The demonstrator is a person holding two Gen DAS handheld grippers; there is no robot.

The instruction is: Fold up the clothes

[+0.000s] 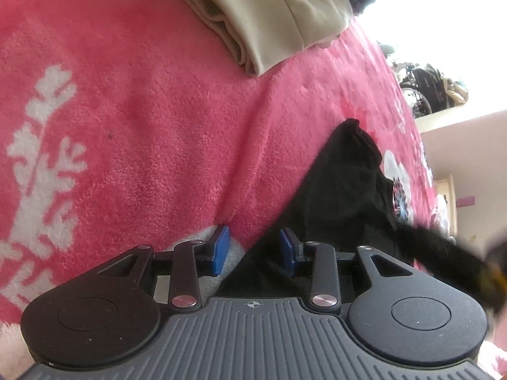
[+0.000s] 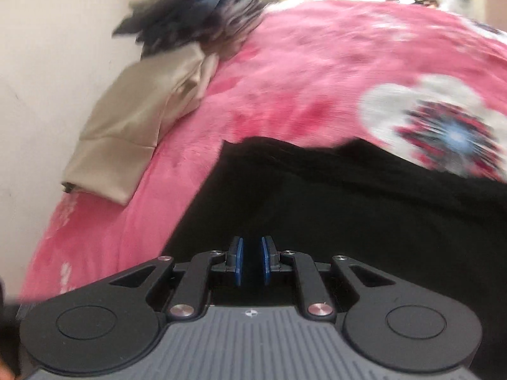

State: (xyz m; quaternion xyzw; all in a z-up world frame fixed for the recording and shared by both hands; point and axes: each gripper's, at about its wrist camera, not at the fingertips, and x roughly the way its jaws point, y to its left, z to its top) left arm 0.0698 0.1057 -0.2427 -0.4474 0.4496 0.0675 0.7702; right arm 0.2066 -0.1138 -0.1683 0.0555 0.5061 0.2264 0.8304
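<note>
A: From your left wrist, where does the black garment [image 1: 339,183] lie?

B: It lies on the pink blanket [image 1: 152,101], running from between your fingers up and to the right. The folded beige cloth [image 1: 269,15] sits well apart from it, further up the blanket. Your left gripper [image 1: 255,251] has its jaws spread, straddling the garment's pointed near edge. The pads are not pressing on it, so nothing is pinched there.

A: And from the right wrist?

B: The picture is smeared, but the garment [image 2: 348,196] fills the space ahead of your right gripper [image 2: 252,261]. The beige cloth [image 2: 133,126] lies to the garment's upper left, against the wall. The jaws are nearly together with a narrow dark gap. I cannot tell whether cloth is caught between them.

A: How will it handle?

B: Judging by its limp drape, it is soft, light and floppy. Take an edge or corner with each gripper, and expect the middle to sag when you lift.
</note>
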